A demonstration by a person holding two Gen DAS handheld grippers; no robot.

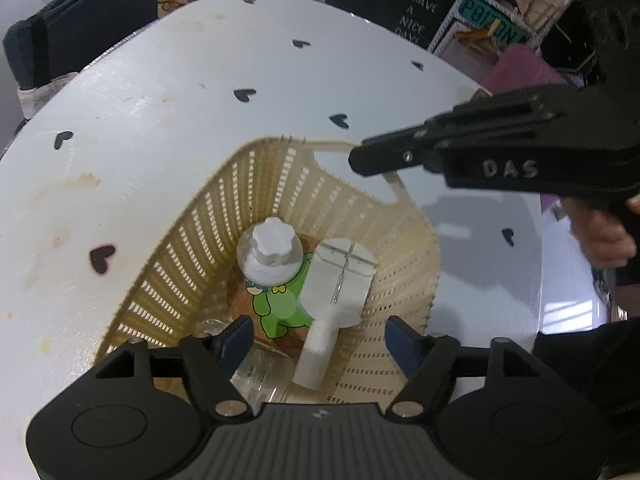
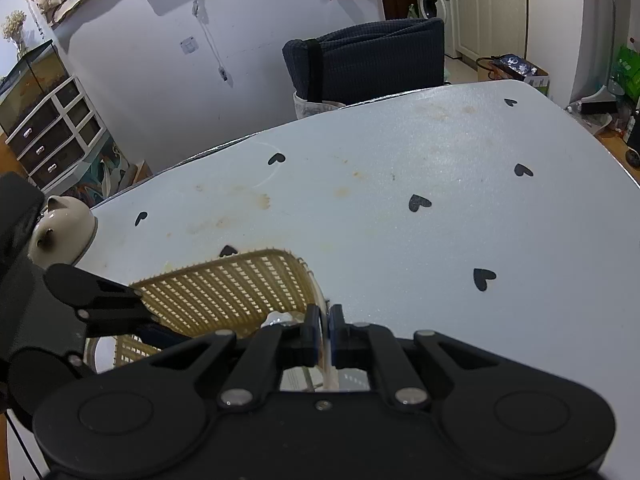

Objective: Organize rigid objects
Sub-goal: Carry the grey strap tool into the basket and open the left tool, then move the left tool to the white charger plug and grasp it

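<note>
The white plastic paddle-shaped piece (image 1: 340,280), a flat ribbed disc on a stubby handle, lies tilted inside the beige lattice basket (image 1: 200,248), its handle toward us and blurred. We judge it light, stiff and smooth; the handle looks the surest place to pinch it, since the broad disc would slip between narrow pads. Beside it stands a clear jar with a white scalloped lid (image 1: 274,248), over a green cartoon-printed item (image 1: 280,308); the jar may be glass, so we would treat it as fragile and take it by the lid.

Our left gripper (image 1: 320,342) hangs over the basket with jaws spread, touching nothing. Our right gripper (image 2: 325,334) has its jaws pressed together on the basket's thin rim, steadying it. The basket, light and somewhat flexible by our guess, sits near our edge of the white table (image 2: 440,200) with black hearts.
</note>
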